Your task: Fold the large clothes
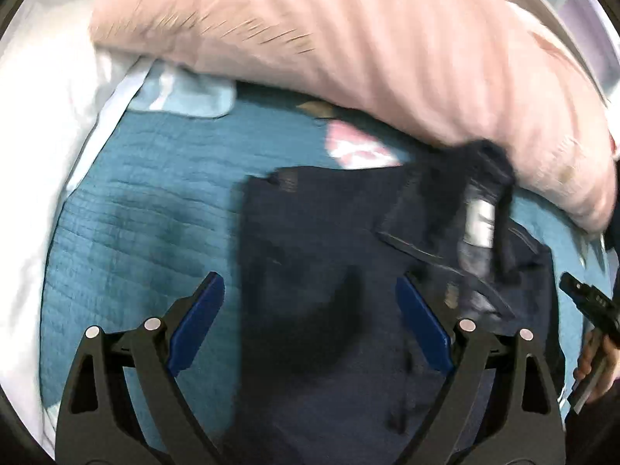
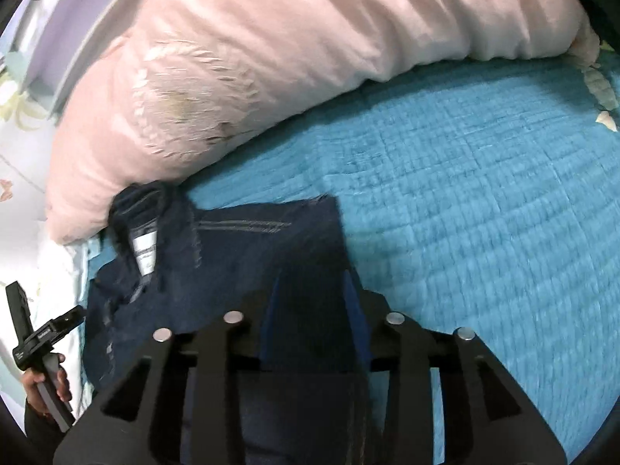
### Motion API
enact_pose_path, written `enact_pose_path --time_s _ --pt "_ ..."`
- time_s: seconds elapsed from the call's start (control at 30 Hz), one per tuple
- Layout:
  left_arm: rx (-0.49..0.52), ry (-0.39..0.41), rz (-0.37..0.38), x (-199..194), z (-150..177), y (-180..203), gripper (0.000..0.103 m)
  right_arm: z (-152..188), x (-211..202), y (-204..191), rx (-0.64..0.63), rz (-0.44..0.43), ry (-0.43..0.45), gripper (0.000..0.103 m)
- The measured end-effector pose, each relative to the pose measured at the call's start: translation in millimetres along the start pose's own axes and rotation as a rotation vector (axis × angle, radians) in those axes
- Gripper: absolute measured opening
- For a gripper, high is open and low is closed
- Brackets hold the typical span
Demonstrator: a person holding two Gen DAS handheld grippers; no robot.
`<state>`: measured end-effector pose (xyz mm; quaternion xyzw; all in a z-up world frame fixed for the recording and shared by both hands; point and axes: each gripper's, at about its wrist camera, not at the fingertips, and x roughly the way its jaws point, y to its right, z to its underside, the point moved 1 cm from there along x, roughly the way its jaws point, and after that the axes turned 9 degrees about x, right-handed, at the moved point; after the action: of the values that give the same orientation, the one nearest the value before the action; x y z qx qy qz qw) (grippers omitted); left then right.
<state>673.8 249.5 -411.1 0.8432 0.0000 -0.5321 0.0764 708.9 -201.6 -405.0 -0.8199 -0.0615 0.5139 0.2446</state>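
Note:
A dark navy garment point(image 1: 317, 232) lies folded flat on a teal quilt point(image 1: 147, 232). Its waistband end, with a white label point(image 1: 480, 221), is bunched against a pink pillow. My left gripper point(image 1: 312, 314) hovers open and wide over the garment's left part, one blue pad above the quilt and the other above the cloth, gripping nothing. In the right wrist view the garment point(image 2: 252, 255) runs under my right gripper point(image 2: 312, 310). That gripper's pads stand a narrow gap apart over the garment's right edge and do not pinch the cloth. The label point(image 2: 145, 250) shows at the left.
A long pink pillow point(image 1: 348, 38) point(image 2: 271, 38) lies across the back of the bed. White bedding point(image 1: 46, 116) is heaped at the left. The teal quilt point(image 2: 465, 193) spreads to the right. A hand point(image 1: 593, 360) point(image 2: 46, 383) on the other gripper's handle shows at each view's edge.

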Motion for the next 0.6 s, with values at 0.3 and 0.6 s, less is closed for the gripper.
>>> enact_pose_path --time_s 0.3,0.6 --pt "-0.033 -0.095 0.055 47 -11 -31 0.090 -25 33 0 0.016 -0.012 -0.063 0.036" --pt "-0.006 -0.091 0.043 62 -34 -31 0.090 -30 40 -10 -0.062 0.019 -0.047 0.033"
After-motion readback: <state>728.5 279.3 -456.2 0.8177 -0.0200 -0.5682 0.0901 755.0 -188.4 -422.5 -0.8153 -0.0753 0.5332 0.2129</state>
